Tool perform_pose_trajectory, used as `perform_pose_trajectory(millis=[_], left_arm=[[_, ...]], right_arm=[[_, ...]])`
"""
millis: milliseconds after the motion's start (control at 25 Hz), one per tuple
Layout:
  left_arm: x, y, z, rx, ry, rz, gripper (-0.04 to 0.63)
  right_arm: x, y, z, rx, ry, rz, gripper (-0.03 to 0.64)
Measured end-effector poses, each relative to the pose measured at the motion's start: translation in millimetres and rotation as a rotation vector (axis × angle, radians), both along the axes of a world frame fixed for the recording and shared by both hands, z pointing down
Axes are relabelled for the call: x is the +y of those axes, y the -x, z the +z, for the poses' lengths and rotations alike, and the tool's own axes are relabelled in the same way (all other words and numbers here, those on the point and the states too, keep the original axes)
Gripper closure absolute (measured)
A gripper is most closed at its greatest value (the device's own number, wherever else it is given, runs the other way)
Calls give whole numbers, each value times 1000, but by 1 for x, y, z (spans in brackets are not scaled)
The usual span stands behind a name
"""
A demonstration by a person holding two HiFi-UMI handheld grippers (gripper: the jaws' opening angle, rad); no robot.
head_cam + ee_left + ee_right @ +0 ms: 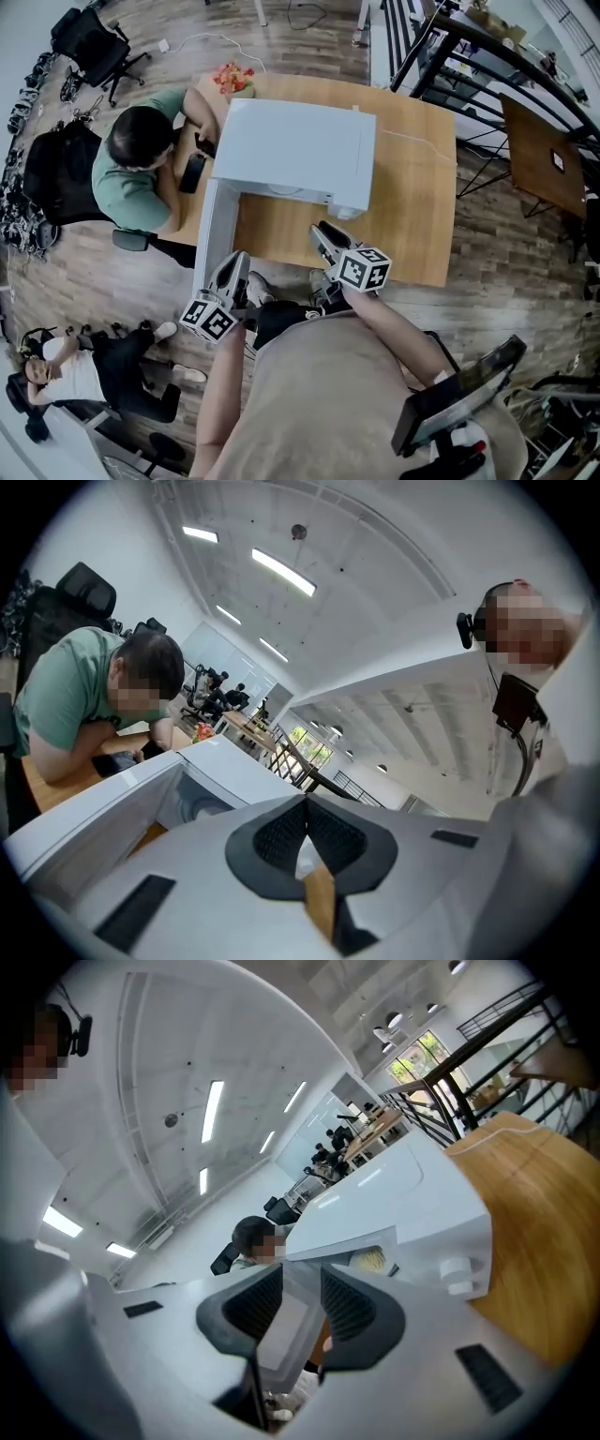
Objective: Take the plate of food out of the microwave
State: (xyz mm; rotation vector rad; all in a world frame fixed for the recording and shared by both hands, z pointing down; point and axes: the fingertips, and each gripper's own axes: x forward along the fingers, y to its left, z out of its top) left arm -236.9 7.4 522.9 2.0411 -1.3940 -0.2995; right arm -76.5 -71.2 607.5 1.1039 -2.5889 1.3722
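Observation:
The white microwave [295, 145] stands on a wooden table [412, 216], its door [217, 230] swung open toward me on the left. In the right gripper view a bit of yellowish food [373, 1258] shows inside the cavity; the plate under it is hidden. My left gripper [236, 262] hangs by the door's outer end, and its jaws [305, 808] are shut with nothing between them. My right gripper [323, 232] hovers in front of the opening, apart from the door. Its jaws [302, 1288] stand slightly apart and hold nothing; the door's pale panel shows through the gap.
A person in a green shirt [131, 178] sits at the table's left side, leaning on it beside the microwave. A bunch of flowers [234, 77] stands at the table's far left corner. The microwave's knobs [452, 1274] are on its right front. Chairs stand around on the wooden floor.

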Motion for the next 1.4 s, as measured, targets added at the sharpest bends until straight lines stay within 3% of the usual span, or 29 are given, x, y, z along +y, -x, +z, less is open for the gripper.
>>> perform_pose_trajectory(millis=[320, 560, 880, 1240, 1400], left_arm=[[-26, 23, 13, -45, 49, 46, 591], [-51, 41, 24, -133, 52, 95, 591], [-66, 45, 29, -150, 70, 170, 591], [-69, 43, 33, -162, 83, 241, 591], [-69, 44, 32, -170, 78, 261, 591]], right_arm=[[-31, 23, 57, 56, 100, 113, 503], [-56, 45, 106, 94, 143, 184, 503], [-80, 51, 177, 133, 238, 310, 503], [-103, 66, 234, 206, 264, 388, 453], [-118, 70, 244, 222, 275, 452, 392]])
